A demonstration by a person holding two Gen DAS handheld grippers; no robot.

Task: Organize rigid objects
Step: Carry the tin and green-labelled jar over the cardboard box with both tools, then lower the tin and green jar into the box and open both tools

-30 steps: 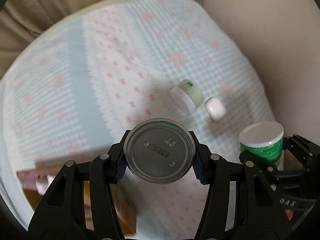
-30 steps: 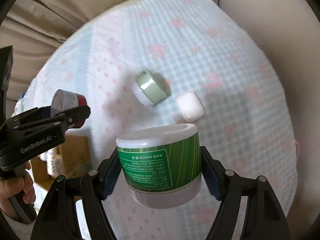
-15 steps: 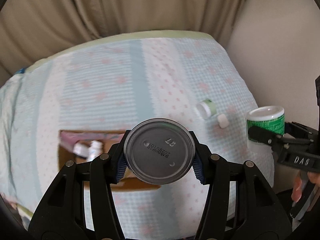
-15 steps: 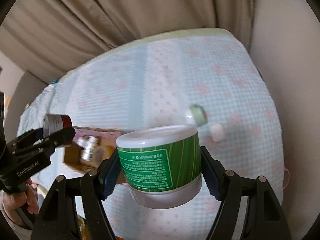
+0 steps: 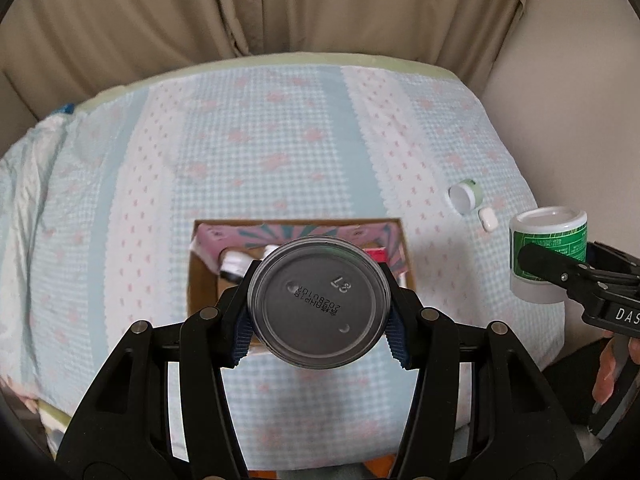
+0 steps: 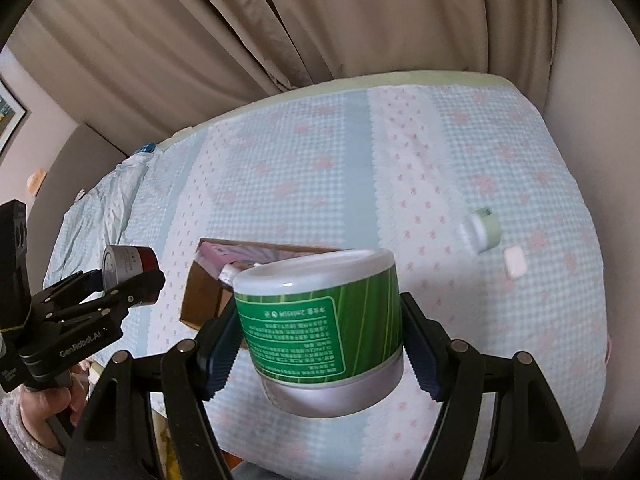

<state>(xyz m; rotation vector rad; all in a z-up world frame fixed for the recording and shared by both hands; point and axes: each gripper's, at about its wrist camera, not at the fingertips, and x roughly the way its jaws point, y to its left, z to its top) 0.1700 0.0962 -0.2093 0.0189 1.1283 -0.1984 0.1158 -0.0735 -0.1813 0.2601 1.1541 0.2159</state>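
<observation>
Left gripper (image 5: 319, 303) pinches tin can (image 5: 318, 303); cardboard box (image 5: 202, 280) at 12 o'clock behind. Right gripper (image 6: 320, 336) clamps green jar (image 6: 320, 320).

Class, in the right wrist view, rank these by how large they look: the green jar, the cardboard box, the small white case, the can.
1. green jar, though it is nearest the camera
2. cardboard box
3. can
4. small white case

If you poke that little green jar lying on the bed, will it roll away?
Probably a bit. The little green jar is round and lies on its side, so a poke could start it rolling. The soft bumpy blanket would likely stop it soon. The white case beside it might block it too.
</observation>
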